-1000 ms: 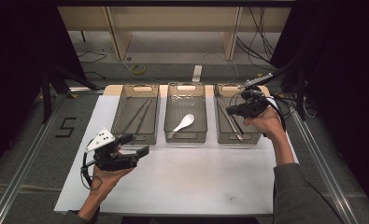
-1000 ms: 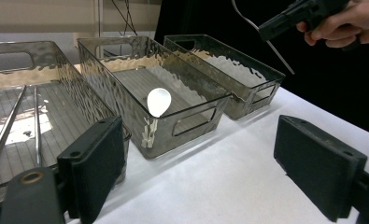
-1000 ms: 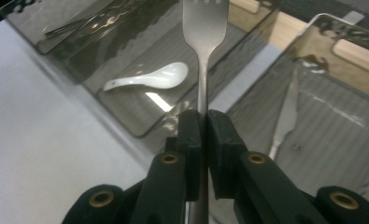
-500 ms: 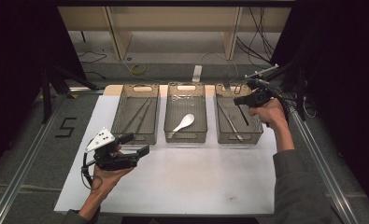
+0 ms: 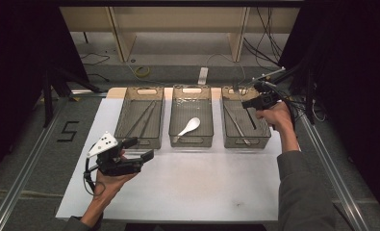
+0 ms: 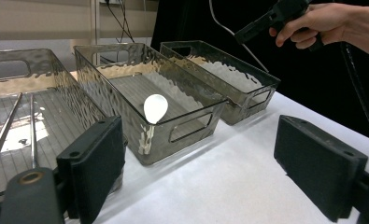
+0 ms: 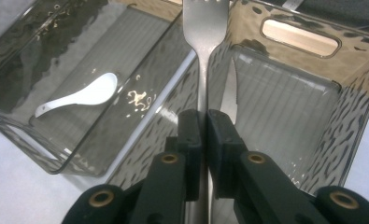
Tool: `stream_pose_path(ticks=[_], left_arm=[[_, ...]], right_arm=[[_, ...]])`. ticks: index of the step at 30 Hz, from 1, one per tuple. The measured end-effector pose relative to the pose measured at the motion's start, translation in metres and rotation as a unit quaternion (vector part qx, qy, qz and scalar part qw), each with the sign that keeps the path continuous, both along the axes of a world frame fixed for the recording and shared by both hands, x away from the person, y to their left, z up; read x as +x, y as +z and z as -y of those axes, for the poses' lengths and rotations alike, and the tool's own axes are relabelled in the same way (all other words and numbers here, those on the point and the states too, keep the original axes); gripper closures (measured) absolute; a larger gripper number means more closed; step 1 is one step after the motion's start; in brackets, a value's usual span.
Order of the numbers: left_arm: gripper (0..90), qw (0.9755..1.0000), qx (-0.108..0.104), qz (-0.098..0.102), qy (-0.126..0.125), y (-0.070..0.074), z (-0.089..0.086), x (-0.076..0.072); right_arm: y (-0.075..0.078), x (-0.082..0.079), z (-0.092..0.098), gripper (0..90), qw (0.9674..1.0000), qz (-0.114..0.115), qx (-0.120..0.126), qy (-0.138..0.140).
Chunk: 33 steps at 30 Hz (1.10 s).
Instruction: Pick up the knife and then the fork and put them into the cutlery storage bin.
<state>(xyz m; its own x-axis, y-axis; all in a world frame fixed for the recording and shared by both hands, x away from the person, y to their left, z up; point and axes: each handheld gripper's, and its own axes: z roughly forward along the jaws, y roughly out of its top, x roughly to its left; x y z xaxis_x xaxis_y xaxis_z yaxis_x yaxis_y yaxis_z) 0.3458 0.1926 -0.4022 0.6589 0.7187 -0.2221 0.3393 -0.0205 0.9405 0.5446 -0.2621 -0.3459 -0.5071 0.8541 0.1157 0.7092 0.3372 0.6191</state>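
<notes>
Clamped tight, our right gripper (image 7: 203,122) has its two black pads pinching the handle of a metal fork (image 7: 204,28), tines pointing away from us, and we're holding it above the right bin (image 5: 262,137), over that bin's far end. Down inside that bin we can see a knife (image 7: 231,88) lying on the ribbed floor. Over on the near left, our left gripper (image 6: 201,168) hovers just above the white table (image 5: 187,187), jaws spread wide with nothing between them. From here we look across at the middle bin (image 6: 182,109), where a white spoon (image 6: 155,106) rests. Left bin (image 5: 140,139) holds a pair of long thin metal pieces (image 5: 142,118); what they are we can't tell.
</notes>
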Motion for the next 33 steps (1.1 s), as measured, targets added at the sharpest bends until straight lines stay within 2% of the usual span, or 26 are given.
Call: stream_pose_path(ticks=[5, 10, 13, 24, 33], left_arm=[[15.6, 1.0, 0.0, 0.0, 0.002, 0.0, 0.0, 0.0], [15.6, 1.0, 0.0, 0.001, 0.001, 0.0, 0.0, 0.0], [15.6, 1.0, -0.002, 0.0, 0.003, 0.0, 0.0, 0.0], [15.6, 1.0, 0.0, 0.003, 0.003, 0.001, 0.0, -0.001], [15.6, 1.0, -0.002, 0.002, 0.007, 0.001, -0.001, -0.001]], right_arm=[[-0.007, 0.003, 0.0, 85.0, 0.9999, 0.0, -0.009, -0.011], [-0.018, 0.006, 0.0, 85.0, 0.9996, -0.01, -0.016, -0.019], [-0.023, 0.008, 0.001, 85.0, 0.9995, -0.012, -0.013, -0.024], [-0.039, 0.007, 0.003, 84.9, 0.9989, -0.025, -0.023, -0.033], [-0.049, 0.01, -0.003, 84.7, 0.9981, -0.039, -0.033, -0.035]])
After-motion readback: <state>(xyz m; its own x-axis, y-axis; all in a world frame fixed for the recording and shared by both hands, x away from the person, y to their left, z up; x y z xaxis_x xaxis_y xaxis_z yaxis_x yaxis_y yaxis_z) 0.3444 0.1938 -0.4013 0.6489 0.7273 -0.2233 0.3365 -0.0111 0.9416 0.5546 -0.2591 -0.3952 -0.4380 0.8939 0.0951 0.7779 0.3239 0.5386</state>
